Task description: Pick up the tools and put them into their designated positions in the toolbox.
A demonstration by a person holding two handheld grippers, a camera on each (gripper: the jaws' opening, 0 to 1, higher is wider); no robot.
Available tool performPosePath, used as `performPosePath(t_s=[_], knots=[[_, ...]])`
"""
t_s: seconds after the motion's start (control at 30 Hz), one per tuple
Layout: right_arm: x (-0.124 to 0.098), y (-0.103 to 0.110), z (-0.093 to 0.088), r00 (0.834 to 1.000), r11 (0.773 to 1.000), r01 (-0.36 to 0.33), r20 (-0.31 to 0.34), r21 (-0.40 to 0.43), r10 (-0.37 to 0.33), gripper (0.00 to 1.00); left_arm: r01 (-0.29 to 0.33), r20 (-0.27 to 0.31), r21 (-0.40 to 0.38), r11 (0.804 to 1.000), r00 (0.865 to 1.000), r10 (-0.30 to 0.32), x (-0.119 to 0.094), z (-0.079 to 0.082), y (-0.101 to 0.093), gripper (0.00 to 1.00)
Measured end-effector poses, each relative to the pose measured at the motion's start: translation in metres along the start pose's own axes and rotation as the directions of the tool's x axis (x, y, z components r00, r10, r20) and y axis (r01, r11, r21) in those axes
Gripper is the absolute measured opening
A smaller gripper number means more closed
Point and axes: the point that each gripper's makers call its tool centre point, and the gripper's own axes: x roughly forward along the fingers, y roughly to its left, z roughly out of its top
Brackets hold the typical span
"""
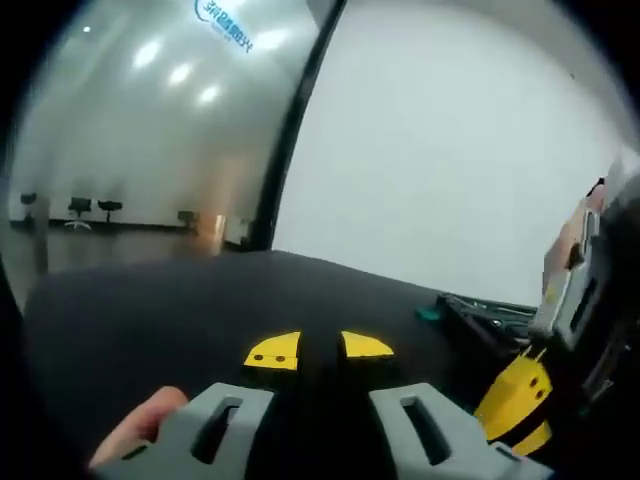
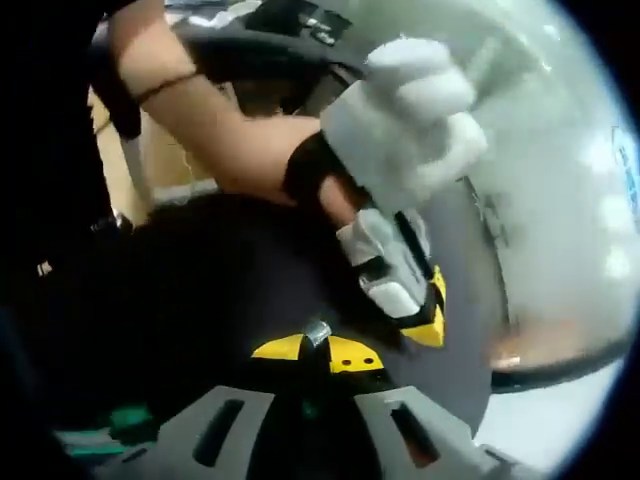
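While pinching the metal tool in right gripper, carry level toward toolbox. Keep left gripper, shut empty, clear.

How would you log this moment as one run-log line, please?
left gripper: above black tabletop, jaw state unclear | right gripper: jaws closed on small silvery metal piece | dark toolbox: on tabletop

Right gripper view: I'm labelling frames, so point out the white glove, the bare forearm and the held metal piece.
White glove (image 2: 415, 125), right gripper view, knuckles.
Bare forearm (image 2: 215, 125), right gripper view, mid-forearm.
Metal piece (image 2: 317, 333), right gripper view, tip between jaws.
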Motion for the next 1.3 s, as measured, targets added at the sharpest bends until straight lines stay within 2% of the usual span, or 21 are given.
performPosePath(t_s=[0.1, 0.2, 0.37, 0.47, 0.57, 0.63, 0.73, 0.8, 0.83, 0.9, 0.93, 0.97, 1.0, 1.07, 1.13, 1.23, 1.3], knots=[[0.005, -0.006, -0.002, 1.0, 1.0, 0.015, 0.002, 0.001, -0.015, 0.03, 0.001, 0.001, -0.004, 1.0, 1.0, 0.0, 0.0, 0.0, 0.0, 0.14], [0.004, -0.012, 0.004, 1.0, 1.0, 0.025, 0.017, 0.012, -0.026, 0.01, 0.001, -0.003, 0.005, 1.0, 1.0, -0.001, 0.001, 0.0, -0.001, 0.14], [0.008, -0.013, 0.01, 0.998, 1.0, -0.001, 0.058, 0.007, 0.001, 0.01, 0.001, -0.001, 0.007, 1.0, 1.0, -0.001, -0.001, 0.0, -0.003, 0.14], [0.008, -0.018, 0.01, 0.995, 0.994, -0.019, 0.097, 0.109, 0.008, 0.01, 0.002, -0.001, 0.011, 1.0, 1.0, -0.002, -0.001, 0.0, -0.003, 0.14], [-0.004, -0.017, 0.008, 0.993, 0.97, -0.047, 0.12, 0.237, 0.018, 0.01, 0.003, 0.0, 0.011, 1.0, 1.0, -0.003, -0.002, 0.0, -0.003, 0.14], [-0.016, -0.016, 0.002, 0.994, 0.955, -0.063, 0.107, 0.289, 0.033, 0.01, 0.004, 0.0, 0.011, 1.0, 1.0, -0.004, -0.002, 0.0, -0.004, 0.14], [-0.048, -0.029, -0.03, 0.998, 0.944, -0.032, 0.066, 0.328, 0.011, 0.01, 0.003, -0.001, 0.011, 1.0, 1.0, -0.003, -0.001, 0.0, -0.003, 0.14], [-0.078, -0.039, -0.066, 1.0, 0.925, -0.001, 0.002, 0.38, 0.0, 0.01, 0.003, 0.0, 0.012, 1.0, 1.0, -0.003, -0.003, 0.0, -0.003, 0.14], [-0.098, -0.045, -0.094, 0.998, 0.929, 0.025, -0.064, 0.369, -0.001, 0.01, 0.002, 0.0, 0.013, 1.0, 1.0, -0.002, -0.002, 0.0, -0.003, 0.14], [-0.126, -0.048, -0.136, 0.984, 0.933, 0.057, -0.177, 0.356, 0.007, 0.01, 0.001, 0.0, 0.017, 1.0, 1.0, -0.001, -0.002, 0.0, -0.003, 0.14], [-0.137, -0.047, -0.155, 0.974, 0.934, 0.071, -0.226, 0.349, 0.011, 0.01, 0.001, 0.0, 0.019, 1.0, 1.0, -0.001, -0.002, 0.0, -0.003, 0.14], [-0.148, -0.043, -0.173, 0.964, 0.926, 0.071, -0.265, 0.37, 0.032, 0.01, 0.0, 0.0, 0.021, 1.0, 1.0, 0.0, -0.002, 0.0, -0.003, 0.14], [-0.155, -0.036, -0.189, 0.952, 0.918, 0.055, -0.298, 0.393, 0.071, 0.01, -0.001, 0.001, 0.023, 1.0, 1.0, 0.001, -0.002, 0.0, -0.003, 0.14], [-0.164, -0.02, -0.216, 0.924, 0.919, 0.022, -0.358, 0.393, 0.131, 0.01, -0.002, 0.001, 0.027, 1.0, 1.0, 0.002, -0.002, 0.0, -0.003, 0.14], [-0.168, -0.002, -0.238, 0.897, 0.913, -0.018, -0.396, 0.408, 0.195, 0.01, -0.002, 0.001, 0.031, 1.0, 1.0, 0.001, -0.002, 0.0, -0.003, 0.14], [-0.17, 0.015, -0.268, 0.845, 0.913, -0.077, -0.46, 0.4, 0.273, 0.01, -0.001, 0.003, 0.034, 0.999, 1.0, 0.001, -0.002, 0.0, -0.004, 0.14], [-0.166, 0.023, -0.276, 0.829, 0.907, -0.104, -0.468, 0.408, 0.305, 0.01, -0.001, 0.0, 0.039, 0.999, 1.0, 0.001, -0.002, -0.001, -0.004, 0.14]])
